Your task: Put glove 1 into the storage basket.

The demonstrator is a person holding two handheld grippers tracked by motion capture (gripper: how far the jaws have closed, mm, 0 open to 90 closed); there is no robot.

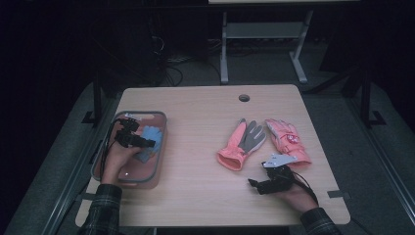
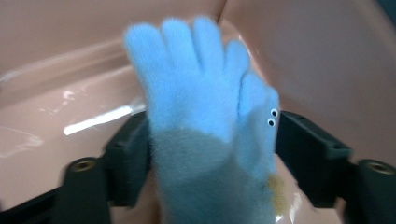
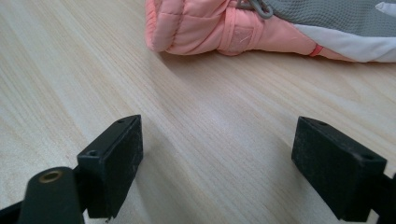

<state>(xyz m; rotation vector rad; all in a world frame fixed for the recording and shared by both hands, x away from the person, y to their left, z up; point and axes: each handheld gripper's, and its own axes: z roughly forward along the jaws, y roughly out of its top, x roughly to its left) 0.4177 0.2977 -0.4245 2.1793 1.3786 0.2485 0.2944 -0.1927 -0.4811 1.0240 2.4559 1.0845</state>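
My left tool (image 1: 139, 141) sits inside the pink bin (image 1: 161, 147) at the left edge of the bench (image 1: 195, 196). Its jaws stand wide, one on each side of the blue glove (image 2: 205, 121), and I cannot see the pads pressing on it. The glove lies on the bin's floor, fingers pointing away from me, with two small googly eyes on its thumb side. The bin's walls rise close around it on the far side and the right.

My right tool (image 1: 254, 183) rests low over the bench near the front right, jaws spread wide with bare wood between them and nothing held. Just beyond it lies an orange glove with a grey palm (image 1: 243, 144), its padded cuff (image 3: 187, 28) nearest my jaws. A second orange glove (image 1: 288, 139) lies just beside it to the right, close to the grey plate on top of my tool.

Farther off, a round cable hole (image 1: 244, 98) is set near the bench's far edge. Behind the bench stand the metal legs of another table (image 1: 224, 54) on the dark floor.
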